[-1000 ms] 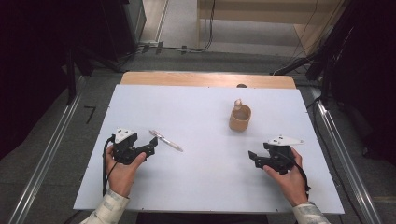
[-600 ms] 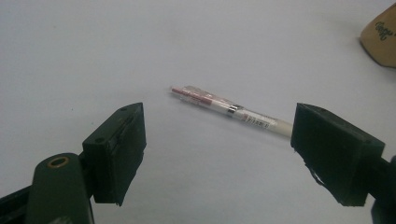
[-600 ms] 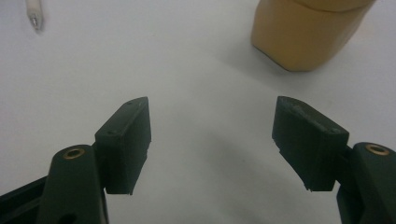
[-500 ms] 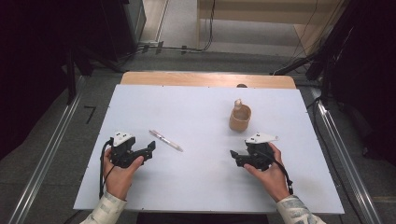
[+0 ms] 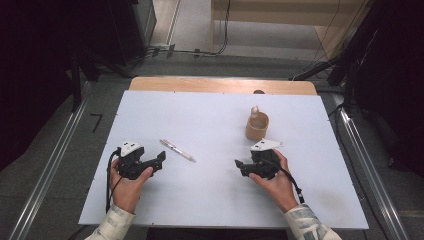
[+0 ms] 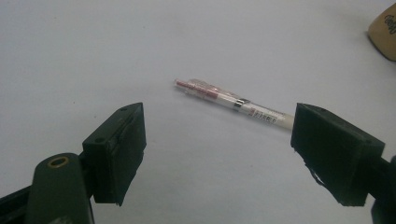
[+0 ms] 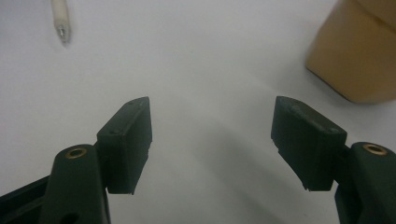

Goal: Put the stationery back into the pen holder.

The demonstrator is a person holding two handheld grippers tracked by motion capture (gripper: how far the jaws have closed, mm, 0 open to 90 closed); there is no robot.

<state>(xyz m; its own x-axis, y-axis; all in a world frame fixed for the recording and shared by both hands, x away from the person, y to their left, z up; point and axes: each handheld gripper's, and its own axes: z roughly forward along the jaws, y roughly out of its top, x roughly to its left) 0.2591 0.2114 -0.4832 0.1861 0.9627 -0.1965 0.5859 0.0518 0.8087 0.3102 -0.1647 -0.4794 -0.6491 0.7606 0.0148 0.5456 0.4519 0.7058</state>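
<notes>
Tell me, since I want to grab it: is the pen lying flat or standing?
Lying flat: the pen rests lengthwise on the table.

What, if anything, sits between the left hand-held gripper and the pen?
Nothing visible. The left hand-held gripper is open, and bare white table lies between its jaws and the pen. In the high view the pen lies just beyond that gripper, apart from the wooden cup.
</notes>
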